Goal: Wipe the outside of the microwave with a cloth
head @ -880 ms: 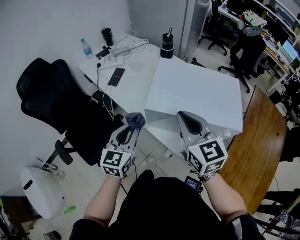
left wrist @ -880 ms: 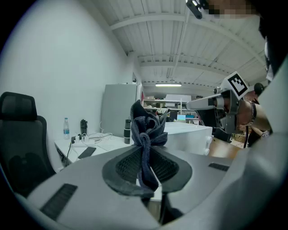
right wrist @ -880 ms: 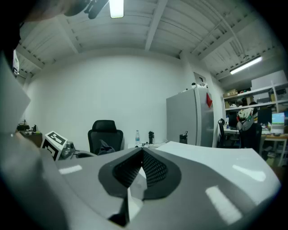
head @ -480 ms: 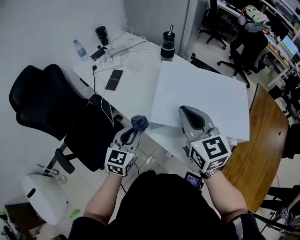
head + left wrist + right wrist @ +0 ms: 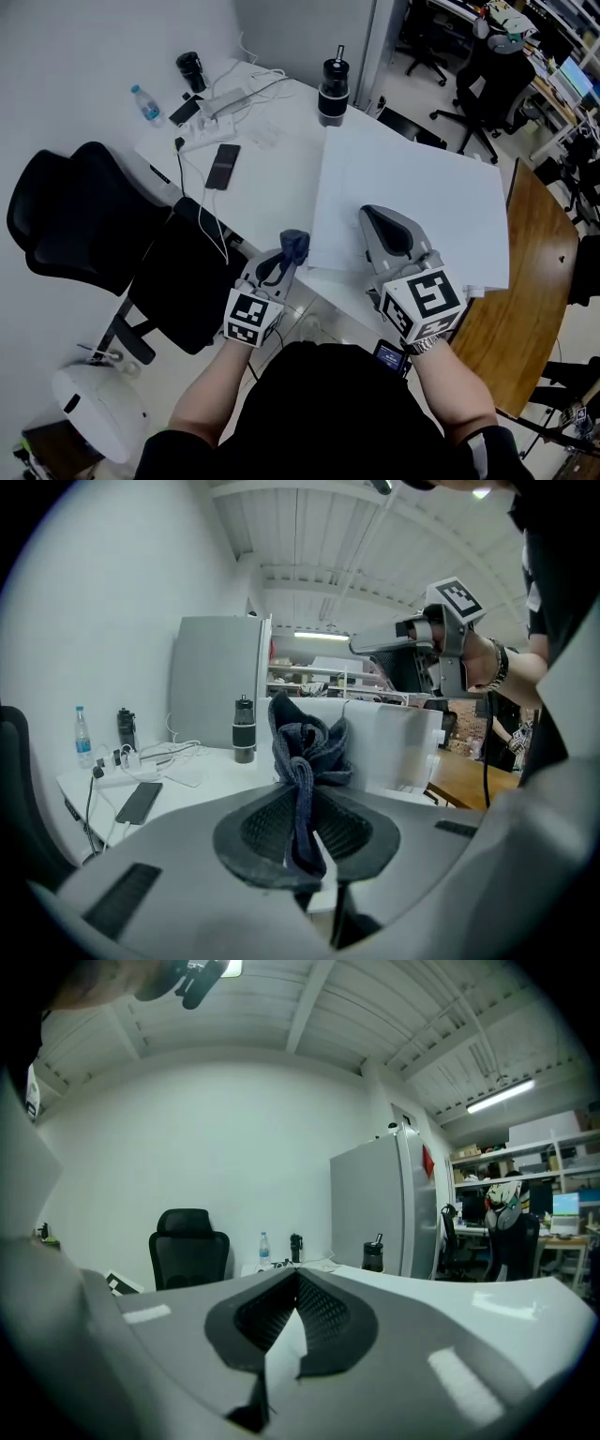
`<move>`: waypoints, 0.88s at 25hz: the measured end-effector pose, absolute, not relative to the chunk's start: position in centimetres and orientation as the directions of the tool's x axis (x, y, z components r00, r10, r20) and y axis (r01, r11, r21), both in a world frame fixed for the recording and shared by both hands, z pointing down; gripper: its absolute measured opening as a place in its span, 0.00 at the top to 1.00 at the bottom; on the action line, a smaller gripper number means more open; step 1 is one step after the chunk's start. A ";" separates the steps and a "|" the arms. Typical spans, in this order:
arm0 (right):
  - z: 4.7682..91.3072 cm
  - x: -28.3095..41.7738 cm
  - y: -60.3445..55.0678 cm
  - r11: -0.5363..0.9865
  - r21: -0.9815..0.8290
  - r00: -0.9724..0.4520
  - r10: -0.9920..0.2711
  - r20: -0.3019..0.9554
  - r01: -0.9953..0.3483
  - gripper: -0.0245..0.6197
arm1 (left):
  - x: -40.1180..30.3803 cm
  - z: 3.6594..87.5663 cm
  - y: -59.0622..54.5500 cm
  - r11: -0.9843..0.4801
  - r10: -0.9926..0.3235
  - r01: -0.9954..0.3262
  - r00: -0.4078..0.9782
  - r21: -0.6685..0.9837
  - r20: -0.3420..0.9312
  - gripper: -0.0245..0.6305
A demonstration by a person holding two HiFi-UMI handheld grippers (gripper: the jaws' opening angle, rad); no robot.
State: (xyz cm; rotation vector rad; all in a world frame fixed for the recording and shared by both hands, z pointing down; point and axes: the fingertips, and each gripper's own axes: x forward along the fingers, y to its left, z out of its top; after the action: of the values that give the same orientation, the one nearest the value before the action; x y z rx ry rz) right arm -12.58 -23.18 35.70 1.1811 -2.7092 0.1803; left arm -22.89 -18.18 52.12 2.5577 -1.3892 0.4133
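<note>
Left gripper (image 5: 277, 265) clamped on the dark blue cloth (image 5: 296, 245), with a bunched wad sticking out past the tips; cloth sits right at the near left corner of the white microwave (image 5: 412, 178), can't tell if it's touching; right gripper (image 5: 382, 221) clenched, nothing in it, above the microwave's top near the front edge; microwave stands on the white desk (image 5: 262, 187), phone (image 5: 223, 166) and black tumbler (image 5: 331, 92) alongside.

Dark bunched cloth (image 5: 294, 246), perhaps touching microwave (image 5: 412, 187)
</note>
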 end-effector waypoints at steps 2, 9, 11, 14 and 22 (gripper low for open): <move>35.7 -12.5 -23.7 0.669 -0.037 -0.659 -0.721 0.213 -0.743 0.96 | -22.9 52.1 -19.3 -0.545 -0.780 -0.837 0.526 0.044 0.339 0.87; 35.4 -11.1 -25.1 0.621 -0.028 -0.612 -0.761 0.214 -0.783 0.96 | -22.9 52.4 -22.7 -0.556 -0.768 -0.830 0.536 0.051 0.352 0.87; 35.5 -10.5 -25.3 0.609 -0.027 -0.600 -0.771 0.216 -0.792 0.96 | -22.8 52.4 -23.6 -0.557 -0.766 -0.829 0.537 0.053 0.353 0.87; 35.4 -9.7 -25.7 0.589 -0.025 -0.580 -0.785 0.216 -0.807 0.96 | -22.7 52.5 -25.0 -0.557 -0.764 -0.829 0.535 0.051 0.360 0.87; 35.1 -7.2 -26.8 0.530 -0.018 -0.521 -0.826 0.216 -0.848 0.96 | -22.6 53.3 -28.5 -0.562 -0.754 -0.826 0.535 0.048 0.382 0.87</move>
State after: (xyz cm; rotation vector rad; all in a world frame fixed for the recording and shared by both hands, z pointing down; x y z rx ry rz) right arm -7.23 -26.79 35.12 1.4290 -2.5854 0.1796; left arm -22.59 -28.47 53.32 2.5503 -1.3343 0.4729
